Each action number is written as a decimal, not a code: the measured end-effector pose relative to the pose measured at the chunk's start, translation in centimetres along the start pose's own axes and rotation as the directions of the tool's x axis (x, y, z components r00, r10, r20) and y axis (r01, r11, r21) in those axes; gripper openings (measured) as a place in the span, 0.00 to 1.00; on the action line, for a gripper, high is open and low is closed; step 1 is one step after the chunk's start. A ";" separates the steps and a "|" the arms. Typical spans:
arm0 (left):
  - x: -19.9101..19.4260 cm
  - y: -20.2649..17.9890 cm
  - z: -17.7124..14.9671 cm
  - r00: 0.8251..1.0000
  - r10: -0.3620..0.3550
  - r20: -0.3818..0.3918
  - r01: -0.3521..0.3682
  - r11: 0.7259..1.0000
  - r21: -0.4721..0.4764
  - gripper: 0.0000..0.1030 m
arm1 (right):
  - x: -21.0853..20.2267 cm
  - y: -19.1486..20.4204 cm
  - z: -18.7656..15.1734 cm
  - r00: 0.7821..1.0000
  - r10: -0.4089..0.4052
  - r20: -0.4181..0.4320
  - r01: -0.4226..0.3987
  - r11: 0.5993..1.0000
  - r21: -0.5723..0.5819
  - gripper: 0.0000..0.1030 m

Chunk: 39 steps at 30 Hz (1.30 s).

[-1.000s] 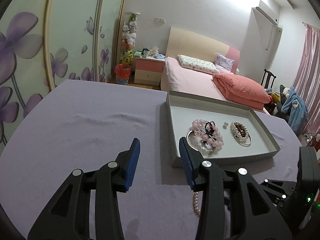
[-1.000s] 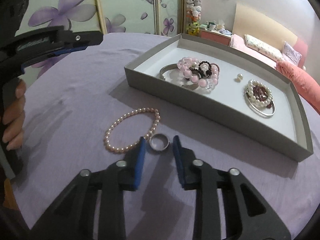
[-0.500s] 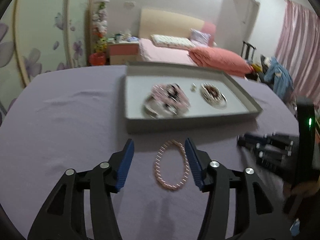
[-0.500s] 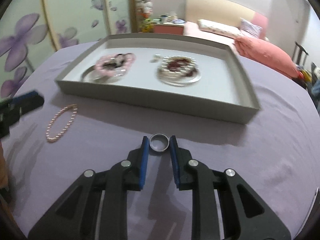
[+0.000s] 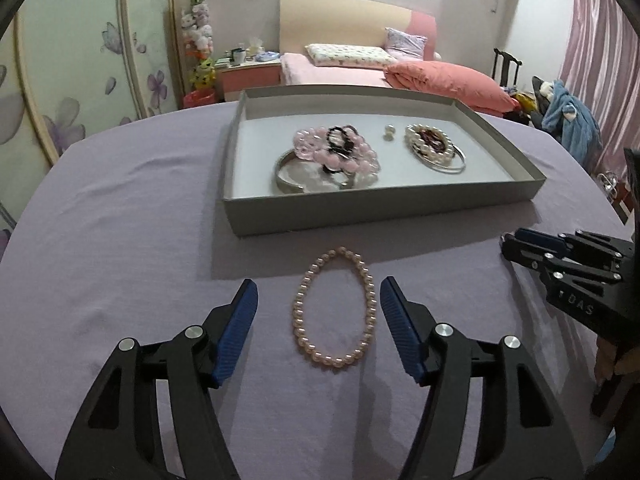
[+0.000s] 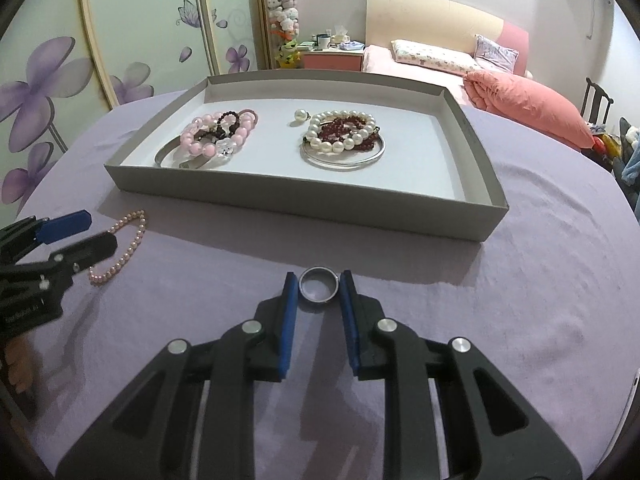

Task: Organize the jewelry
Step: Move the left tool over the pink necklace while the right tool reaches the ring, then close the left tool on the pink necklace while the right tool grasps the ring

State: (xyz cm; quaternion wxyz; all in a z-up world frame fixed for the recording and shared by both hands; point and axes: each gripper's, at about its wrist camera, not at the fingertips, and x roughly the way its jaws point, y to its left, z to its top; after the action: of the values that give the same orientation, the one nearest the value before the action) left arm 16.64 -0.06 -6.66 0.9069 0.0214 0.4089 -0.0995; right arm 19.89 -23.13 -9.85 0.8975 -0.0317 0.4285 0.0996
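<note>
On the purple cloth, left side: pearl bracelet lies flat as an open loop, just short of the grey tray. Left gripper hovers with its jaws wide apart, one pad on each side of the loop, neither touching beads.

Judgement: closing across the whole loop would only squash it; better to shift so the pads pinch one side of the strand, low to the cloth, then lift slowly so the beads hang rather than swing.

Centre: tray already holds a pink bead bracelet over a silver bangle, a loose pearl, and a white pearl and dark red bracelet stack. Bare floor remains at its right end.

Right side: metal ring stands between the pads of the right gripper, jaws drawn in close on both sides; it looks clamped, though whether it is clear of the cloth I cannot tell.

Judgement: keep the squeeze steady, as a smooth ring can pop out; carry it over the near wall and release low onto the bare right end.
</note>
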 end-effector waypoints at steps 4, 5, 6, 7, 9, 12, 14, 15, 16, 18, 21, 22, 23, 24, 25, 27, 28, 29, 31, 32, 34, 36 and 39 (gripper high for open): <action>0.9 0.3 -0.2 0.999 0.008 -0.041 -0.008 1.000 -0.002 0.39 | 0.0 0.0 0.0 1.000 -0.001 0.000 0.001 1.000 -0.001 0.21; 0.8 0.2 -0.3 0.999 0.013 -0.037 -0.013 1.000 0.005 0.37 | 0.0 0.0 0.0 1.000 -0.001 0.000 0.001 1.000 -0.001 0.21; 0.8 0.1 -0.3 0.999 0.009 -0.038 -0.008 1.000 0.011 0.31 | 0.0 0.0 0.0 1.000 0.000 0.000 0.000 1.000 -0.001 0.21; 0.8 -0.1 -0.4 0.999 0.014 -0.040 -0.013 1.000 0.022 0.31 | 0.0 0.0 0.0 1.000 -0.001 0.000 0.001 1.000 -0.001 0.21; 0.8 -0.3 -0.4 0.999 0.018 -0.041 -0.017 0.999 0.031 0.31 | 0.0 0.0 0.0 1.000 0.000 0.000 0.000 1.000 -0.001 0.21; 0.8 -0.4 -0.4 0.999 0.020 -0.042 -0.019 0.999 0.033 0.31 | 0.0 0.0 0.0 1.000 0.000 0.000 0.000 1.000 -0.001 0.21; 0.8 -0.4 -0.4 0.999 0.022 -0.042 -0.020 0.999 0.034 0.31 | 0.0 -0.1 0.0 1.000 0.000 0.000 0.000 1.000 -0.001 0.21; 0.8 -0.4 -0.3 0.999 0.022 -0.042 -0.021 0.999 0.035 0.31 | 0.0 -0.1 0.0 1.000 0.000 0.000 0.000 1.000 -0.001 0.21; 0.9 -0.4 -0.3 0.999 0.024 -0.043 -0.022 0.999 0.036 0.31 | 0.0 -0.1 0.0 1.000 0.000 0.000 0.000 1.000 0.000 0.21; 0.9 -0.4 -0.3 0.999 0.024 -0.043 -0.023 0.999 0.036 0.31 | 0.0 -0.1 0.0 1.000 0.000 0.000 0.000 1.000 -0.001 0.21; 0.9 -0.4 -0.3 0.999 0.024 -0.043 -0.023 0.999 0.036 0.31 | 0.0 -0.1 0.0 1.000 0.000 0.000 0.000 1.000 -0.001 0.22; 0.9 -0.4 -0.3 0.999 0.025 -0.043 -0.024 0.999 0.037 0.31 | 0.0 -0.1 -0.1 1.000 0.000 0.000 0.000 1.000 -0.001 0.22; 0.9 -0.4 -0.3 0.999 0.025 -0.043 -0.023 0.999 0.037 0.31 | -0.1 -0.1 -0.1 1.000 0.000 0.000 0.000 1.000 -0.001 0.21; 0.9 -0.4 -0.3 0.999 0.027 -0.043 -0.025 0.999 0.038 0.31 | -0.1 -0.2 0.0 1.000 -0.001 0.000 0.001 1.000 -0.001 0.21; 1.0 -0.5 -0.3 0.999 0.030 -0.044 -0.028 0.999 0.040 0.31 | -0.1 -0.1 -0.1 1.000 0.000 0.000 0.000 1.000 -0.001 0.21; 1.1 -0.8 -0.3 0.998 0.041 -0.045 -0.039 0.998 0.048 0.31 | -0.1 -0.2 -0.1 1.000 -0.001 0.000 0.001 1.000 -0.002 0.21; 1.1 -1.0 -0.3 0.998 0.052 -0.045 -0.049 0.997 0.057 0.31 | -0.1 -0.2 -0.1 1.000 -0.001 0.000 0.001 1.000 -0.002 0.21; 1.1 -1.2 -0.3 0.997 0.059 -0.044 -0.056 0.996 0.065 0.29 | -0.1 -0.2 -0.1 1.000 -0.002 0.000 0.002 1.000 -0.003 0.22; 1.1 -1.6 -0.3 0.997 0.065 -0.043 -0.062 0.995 0.081 0.25 | -0.1 -0.3 -0.1 1.000 -0.007 0.000 0.007 1.000 -0.005 0.21; 1.1 -1.8 -0.4 0.997 0.069 -0.042 -0.065 0.994 0.087 0.22 | -0.1 -0.3 -0.1 1.000 -0.011 0.000 0.011 1.000 -0.005 0.21; 1.1 -2.3 -0.4 0.996 0.074 -0.041 -0.069 0.993 0.099 0.16 | -0.1 -0.3 -0.1 1.000 -0.018 0.000 0.018 1.000 -0.003 0.21; 1.0 -2.6 -0.4 0.996 0.074 -0.041 -0.069 0.992 0.107 0.10 | -0.1 -0.2 -0.1 1.000 -0.023 0.000 0.023 1.000 0.005 0.21; 0.9 -2.6 -0.5 0.997 0.066 -0.042 -0.061 0.992 0.110 0.07 | 0.0 -0.2 -0.1 1.000 -0.019 0.000 0.019 1.000 0.022 0.21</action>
State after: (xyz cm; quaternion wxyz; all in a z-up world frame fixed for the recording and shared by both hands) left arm 16.35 -2.65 -7.56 0.8976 0.0860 0.4224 -0.0922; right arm 19.85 -23.32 -9.91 0.8988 -0.0260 0.4289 0.0862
